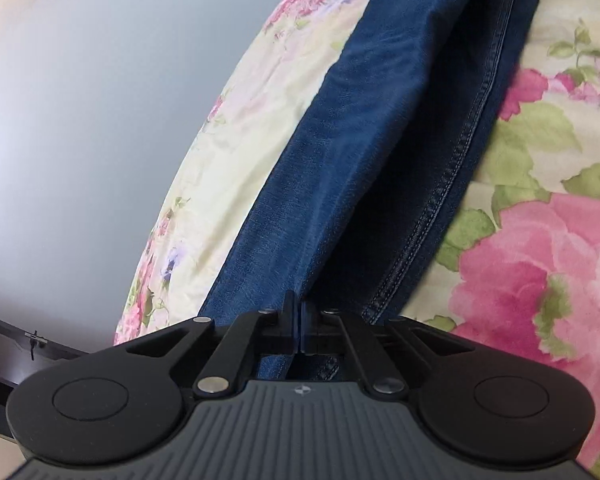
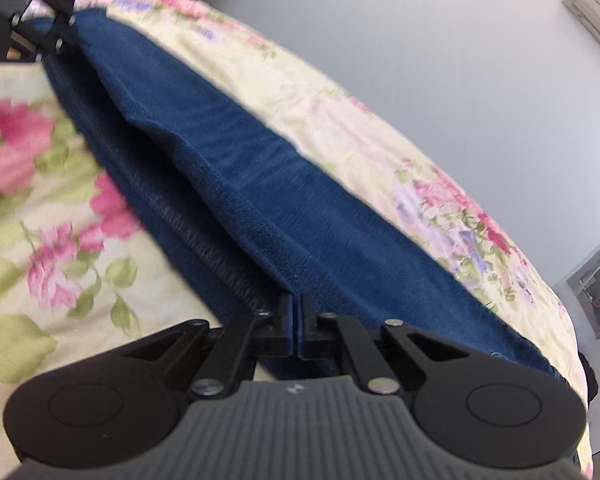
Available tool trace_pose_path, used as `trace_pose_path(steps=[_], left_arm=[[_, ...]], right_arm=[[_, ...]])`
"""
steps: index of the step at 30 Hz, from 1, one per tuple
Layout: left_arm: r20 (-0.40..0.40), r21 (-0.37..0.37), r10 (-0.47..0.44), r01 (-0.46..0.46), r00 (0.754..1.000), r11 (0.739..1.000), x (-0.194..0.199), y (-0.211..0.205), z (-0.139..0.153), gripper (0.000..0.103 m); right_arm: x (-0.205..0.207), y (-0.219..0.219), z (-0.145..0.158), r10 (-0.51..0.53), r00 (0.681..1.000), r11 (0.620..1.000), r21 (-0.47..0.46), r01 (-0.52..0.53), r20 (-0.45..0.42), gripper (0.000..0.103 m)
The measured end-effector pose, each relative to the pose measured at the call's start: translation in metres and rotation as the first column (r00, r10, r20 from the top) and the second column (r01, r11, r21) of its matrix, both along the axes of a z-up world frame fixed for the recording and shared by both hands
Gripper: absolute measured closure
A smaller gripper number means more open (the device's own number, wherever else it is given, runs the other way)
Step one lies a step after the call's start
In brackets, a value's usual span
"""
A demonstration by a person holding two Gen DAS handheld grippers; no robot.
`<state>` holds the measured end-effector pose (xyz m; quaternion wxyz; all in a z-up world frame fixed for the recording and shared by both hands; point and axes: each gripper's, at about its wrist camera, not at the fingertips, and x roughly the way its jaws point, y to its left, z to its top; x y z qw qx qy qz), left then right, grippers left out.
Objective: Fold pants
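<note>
Dark blue pants (image 1: pixel 380 128) are stretched along the far edge of a floral bedspread (image 1: pixel 540 240). One end is pinched in the closed left gripper (image 1: pixel 300 320), the other in the closed right gripper (image 2: pixel 296 320), probably so the cloth is kept taut for folding.

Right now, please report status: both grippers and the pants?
Left gripper shut on pants. Right gripper shut on pants too. Denim stretched over floral bedspread. Nothing in the way.

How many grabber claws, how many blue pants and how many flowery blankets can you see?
Grabber claws: 2, the left gripper and the right gripper
Blue pants: 1
Flowery blanket: 1
Total: 4
</note>
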<state>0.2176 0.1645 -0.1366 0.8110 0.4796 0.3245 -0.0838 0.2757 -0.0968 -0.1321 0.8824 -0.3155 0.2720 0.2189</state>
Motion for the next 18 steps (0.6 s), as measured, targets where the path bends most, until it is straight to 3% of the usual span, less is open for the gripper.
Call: trace_pose_path(steps=[3, 7, 10, 12, 14, 16, 18], left_arm=[[-0.067, 0.000, -0.012, 0.012, 0.998, 1.000, -0.002, 0.000, -0.008, 0.103], [-0.099, -0.017, 0.015, -0.016, 0.995, 1.000, 0.004, 0.000, -0.020, 0.103], [-0.101, -0.030, 0.036, -0.040, 0.994, 0.999, 0.007, 0.002, -0.023, 0.100], [-0.104, -0.053, 0.050, -0.056, 0.993, 0.997, 0.007, 0.006, -0.019, 0.096], [-0.157, -0.099, 0.075, -0.092, 0.985, 0.991, 0.009, 0.014, -0.011, 0.082], [-0.193, -0.169, 0.104, -0.137, 0.976, 0.976, 0.007, 0.023, 0.000, 0.066], [-0.201, -0.256, 0.141, -0.191, 0.969, 0.948, 0.006, 0.031, 0.016, 0.063]], right_arm=[[0.002, -0.003, -0.006, 0.008, 0.997, 1.000, 0.003, -0.008, -0.071, 0.103], [0.005, -0.001, -0.030, 0.010, 0.993, 1.000, -0.025, -0.013, -0.118, 0.103], [0.009, -0.001, -0.034, -0.009, 0.991, 1.000, -0.001, 0.009, -0.135, 0.103], [0.010, -0.006, -0.029, -0.017, 0.985, 0.999, 0.032, 0.023, -0.170, 0.098], [0.009, -0.014, -0.023, -0.022, 0.977, 0.998, 0.060, 0.035, -0.211, 0.082], [0.005, -0.029, -0.015, -0.048, 0.971, 0.993, 0.097, 0.072, -0.232, 0.081], [0.004, -0.052, -0.004, -0.102, 0.964, 0.977, 0.156, 0.143, -0.247, 0.081]])
